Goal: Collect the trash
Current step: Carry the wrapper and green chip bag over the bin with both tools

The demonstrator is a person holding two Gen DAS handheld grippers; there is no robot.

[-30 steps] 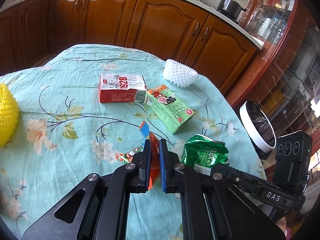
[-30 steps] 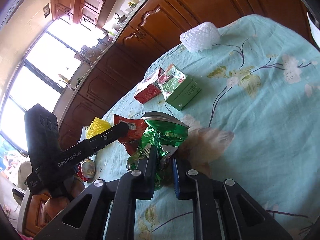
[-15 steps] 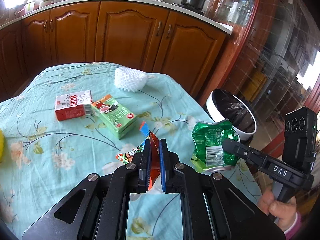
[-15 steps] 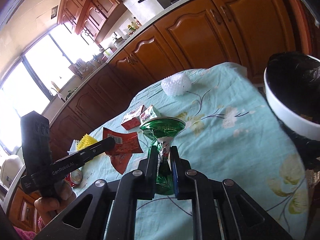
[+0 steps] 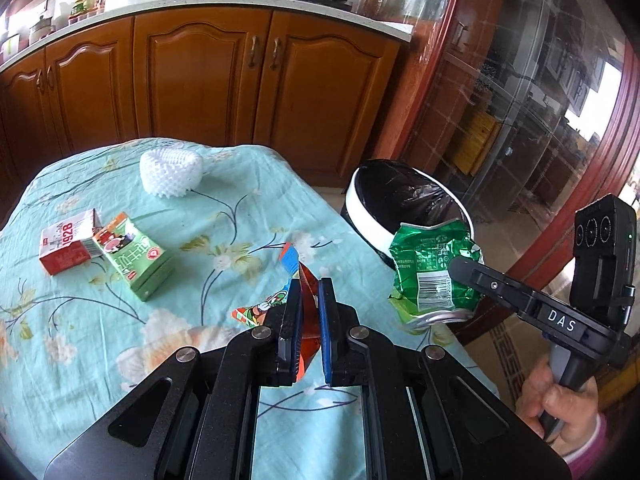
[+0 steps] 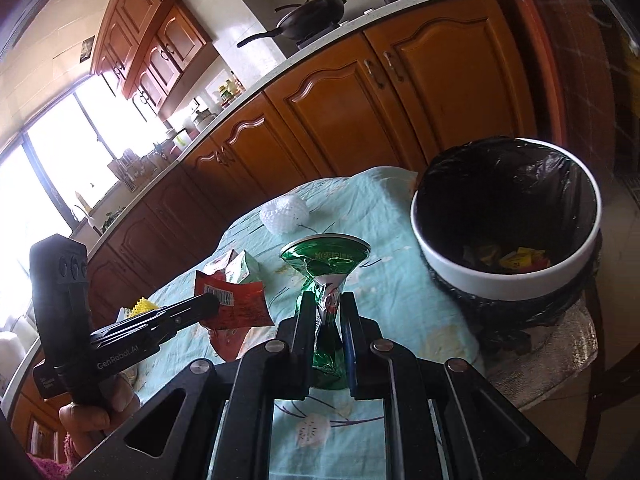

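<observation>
My left gripper (image 5: 308, 286) is shut on a red snack wrapper (image 5: 306, 316), held above the teal floral tablecloth (image 5: 200, 264). From the right wrist view the same wrapper (image 6: 234, 306) hangs at the left gripper's tip (image 6: 212, 300). My right gripper (image 6: 327, 300) is shut on a crushed green can (image 6: 326, 264); that can (image 5: 432, 276) shows in the left wrist view near the table's right edge. A white bin with a black liner (image 6: 508, 220) stands beside the table, to the right of both grippers, with several wrappers at its bottom. The bin (image 5: 404, 204) is also visible past the table's edge.
On the cloth lie a red carton (image 5: 66, 246), a green carton (image 5: 136, 258) and a white foam fruit net (image 5: 172, 174). A yellow foam net (image 6: 140, 306) peeks out behind the left gripper. Wooden cabinets (image 5: 208, 80) run behind the table. A hand (image 5: 560, 404) holds the right gripper.
Both grippers have lifted and swung right toward the bin with the wrapper and the can still held. The bin now fills more of both views; the cartons have slid left.
</observation>
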